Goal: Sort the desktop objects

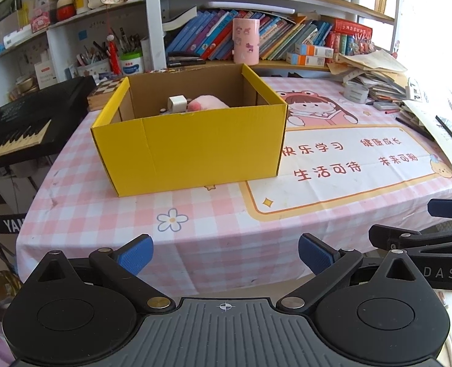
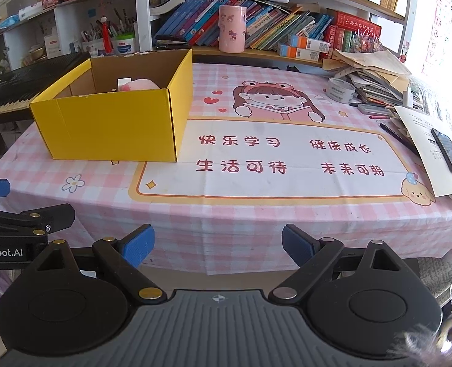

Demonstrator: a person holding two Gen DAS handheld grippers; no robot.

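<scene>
My left gripper (image 1: 226, 255) and right gripper (image 2: 218, 246) both stand wide apart, nothing between the pads, short of the table's near edge. The yellow box (image 1: 192, 150) sits far left on the pink checked tablecloth (image 2: 256, 214); inside it, a pink plush (image 1: 207, 104) beside a white block (image 1: 177, 103).

Worktop (image 2: 256, 214) centre and lower half of frame is bare cloth, open passage. Yellow box (image 2: 112, 125) blocks upper left, open on top. Paper stack (image 2: 375, 73), tape roll (image 2: 341, 90) and phone (image 2: 449, 153) crowd the right edge. Bookshelf (image 2: 256, 27) walls the back.
</scene>
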